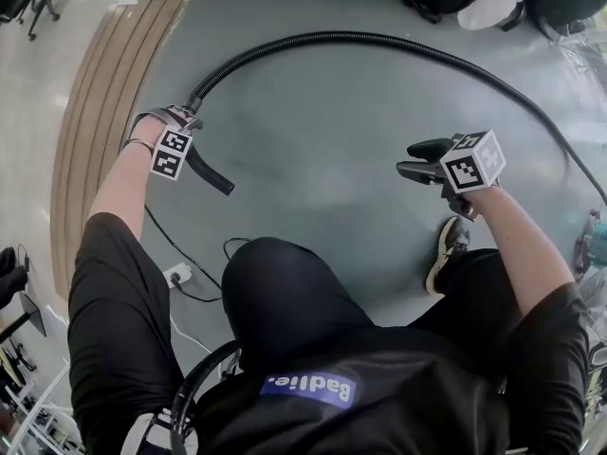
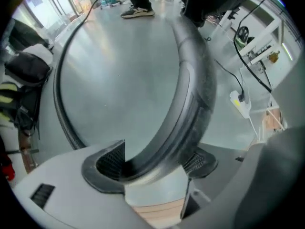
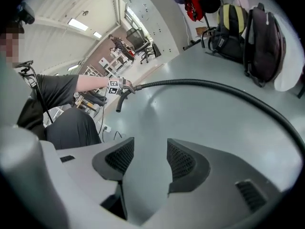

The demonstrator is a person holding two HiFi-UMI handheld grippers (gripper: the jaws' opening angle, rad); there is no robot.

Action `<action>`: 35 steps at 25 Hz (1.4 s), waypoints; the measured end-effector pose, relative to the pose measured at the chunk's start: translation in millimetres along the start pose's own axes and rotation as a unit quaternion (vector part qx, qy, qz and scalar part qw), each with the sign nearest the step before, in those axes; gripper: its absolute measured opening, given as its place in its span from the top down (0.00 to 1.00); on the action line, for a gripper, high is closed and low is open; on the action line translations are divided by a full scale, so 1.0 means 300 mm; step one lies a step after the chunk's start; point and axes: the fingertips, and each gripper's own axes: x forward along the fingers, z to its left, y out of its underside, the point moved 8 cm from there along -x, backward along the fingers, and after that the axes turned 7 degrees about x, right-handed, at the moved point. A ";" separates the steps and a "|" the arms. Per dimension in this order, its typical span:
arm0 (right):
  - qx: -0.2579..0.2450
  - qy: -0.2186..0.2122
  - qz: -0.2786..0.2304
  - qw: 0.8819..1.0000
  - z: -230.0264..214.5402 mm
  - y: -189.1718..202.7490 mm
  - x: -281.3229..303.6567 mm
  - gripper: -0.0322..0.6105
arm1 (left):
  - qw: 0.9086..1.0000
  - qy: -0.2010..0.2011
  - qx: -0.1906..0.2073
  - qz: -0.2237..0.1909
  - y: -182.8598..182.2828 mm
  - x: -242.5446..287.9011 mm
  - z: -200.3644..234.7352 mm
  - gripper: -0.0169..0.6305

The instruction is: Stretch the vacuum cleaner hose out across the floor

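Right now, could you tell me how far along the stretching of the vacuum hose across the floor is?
Done: the hose lies out on the floor in one wide arc, with no coils in view. In hand: the left gripper points down over the curved handle, which sits between its wide jaws, apparently unclamped. The right gripper is open and empty. Left: the arc probably needs pulling straighter.

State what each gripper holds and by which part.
Nothing is held. The left gripper stands open astride the hose's curved end tube; the right gripper is open, empty.
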 end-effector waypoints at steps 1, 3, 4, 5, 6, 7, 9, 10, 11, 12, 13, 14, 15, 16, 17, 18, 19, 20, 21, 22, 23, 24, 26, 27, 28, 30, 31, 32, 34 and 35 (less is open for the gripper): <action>-0.002 0.002 -0.004 1.000 0.018 -0.006 0.003 0.61 | 1.000 -0.004 -0.011 -0.005 0.027 -0.008 -0.015 0.44; -0.009 0.002 -0.010 1.000 0.045 -0.019 0.003 0.61 | 0.999 -0.016 -0.027 -0.006 0.075 -0.021 -0.037 0.40; -0.011 0.001 -0.013 1.000 0.055 -0.027 0.003 0.61 | 0.999 -0.022 -0.034 -0.005 0.089 -0.026 -0.043 0.39; -0.012 0.001 -0.016 1.000 0.063 -0.036 0.006 0.61 | 0.999 -0.027 -0.039 -0.007 0.092 -0.028 -0.050 0.39; -0.013 0.000 -0.017 1.000 0.072 -0.047 0.012 0.61 | 0.999 -0.029 -0.044 -0.009 0.087 -0.026 -0.063 0.39; -0.016 -0.002 -0.017 1.000 0.080 -0.061 0.022 0.61 | 0.998 -0.029 -0.047 -0.012 0.078 -0.022 -0.083 0.39; -0.032 -0.006 -0.012 0.999 0.089 -0.100 0.041 0.61 | 0.998 -0.028 -0.055 -0.016 0.066 -0.024 -0.128 0.38; -0.042 -0.010 -0.010 0.999 0.087 -0.121 0.049 0.61 | 0.998 -0.030 -0.057 -0.014 0.064 -0.033 -0.146 0.38; -0.050 -0.014 -0.010 0.999 0.081 -0.139 0.057 0.61 | 0.998 -0.032 -0.054 -0.004 0.066 -0.045 -0.160 0.38; -0.057 -0.018 -0.009 0.998 0.072 -0.154 0.067 0.61 | 0.998 -0.033 -0.042 0.017 0.073 -0.058 -0.173 0.38; -0.065 -0.021 -0.007 0.998 0.061 -0.167 0.080 0.61 | 0.998 -0.033 -0.022 0.049 0.084 -0.070 -0.188 0.38; -0.076 -0.022 -0.002 0.997 0.052 -0.179 0.096 0.61 | 0.996 -0.031 -0.002 0.080 0.097 -0.079 -0.203 0.38; -0.087 -0.022 0.003 0.996 0.046 -0.190 0.114 0.61 | 0.995 -0.029 0.005 0.097 0.106 -0.091 -0.211 0.37; -0.095 -0.024 0.006 0.995 0.045 -0.199 0.133 0.61 | 0.995 -0.034 -0.007 0.094 0.109 -0.110 -0.208 0.37; -0.101 -0.030 0.007 0.994 0.047 -0.202 0.151 0.61 | 0.995 -0.044 -0.031 0.079 0.110 -0.132 -0.197 0.37; -0.103 -0.038 0.008 0.994 0.049 -0.201 0.168 0.61 | 0.995 -0.054 -0.057 0.064 0.112 -0.151 -0.182 0.37; -0.104 -0.045 0.007 0.994 0.049 -0.197 0.183 0.61 | 0.994 -0.061 -0.077 0.054 0.117 -0.165 -0.171 0.37; -0.105 -0.050 0.006 0.993 0.045 -0.193 0.192 0.61 | 0.993 -0.062 -0.089 0.052 0.125 -0.171 -0.165 0.37; -0.105 -0.054 0.005 0.993 0.035 -0.193 0.197 0.61 | 0.992 -0.059 -0.095 0.055 0.135 -0.174 -0.160 0.37; -0.104 -0.057 0.003 0.993 0.021 -0.195 0.196 0.61 | 0.992 -0.054 -0.100 0.058 0.144 -0.174 -0.154 0.37; -0.103 -0.059 0.001 0.993 0.003 -0.199 0.191 0.61 | 0.991 -0.050 -0.107 0.062 0.150 -0.174 -0.146 0.37; -0.102 -0.061 -0.002 0.993 -0.019 -0.203 0.183 0.61 | 0.990 -0.047 -0.115 0.066 0.153 -0.173 -0.136 0.37; -0.096 -0.066 -0.008 0.993 -0.065 -0.207 0.163 0.61 | 0.988 -0.044 -0.132 0.071 0.149 -0.171 -0.111 0.37; -0.093 -0.068 -0.011 0.993 -0.089 -0.208 0.152 0.61 | 0.986 -0.045 -0.141 0.071 0.140 -0.172 -0.095 0.37; -0.091 -0.069 -0.014 0.993 -0.115 -0.211 0.141 0.61 | 0.985 -0.048 -0.152 0.069 0.127 -0.173 -0.074 0.37; -0.086 -0.071 -0.023 0.993 -0.170 -0.221 0.121 0.61 | 0.980 -0.060 -0.181 0.060 0.084 -0.179 -0.016 0.37; -0.084 -0.075 -0.029 0.993 -0.197 -0.229 0.114 0.61 | 0.977 -0.068 -0.197 0.052 0.055 -0.183 0.019 0.37; -0.083 -0.080 -0.035 0.993 -0.220 -0.240 0.108 0.61 | 0.973 -0.077 -0.213 0.045 0.022 -0.188 0.058 0.37; -0.086 -0.091 -0.046 0.991 -0.265 -0.268 0.091 0.61 | 0.963 -0.102 -0.246 0.025 -0.052 -0.200 0.154 0.37; -0.089 -0.095 -0.051 0.990 -0.290 -0.286 0.080 0.61 | 0.958 -0.117 -0.263 0.010 -0.096 -0.211 0.212 0.37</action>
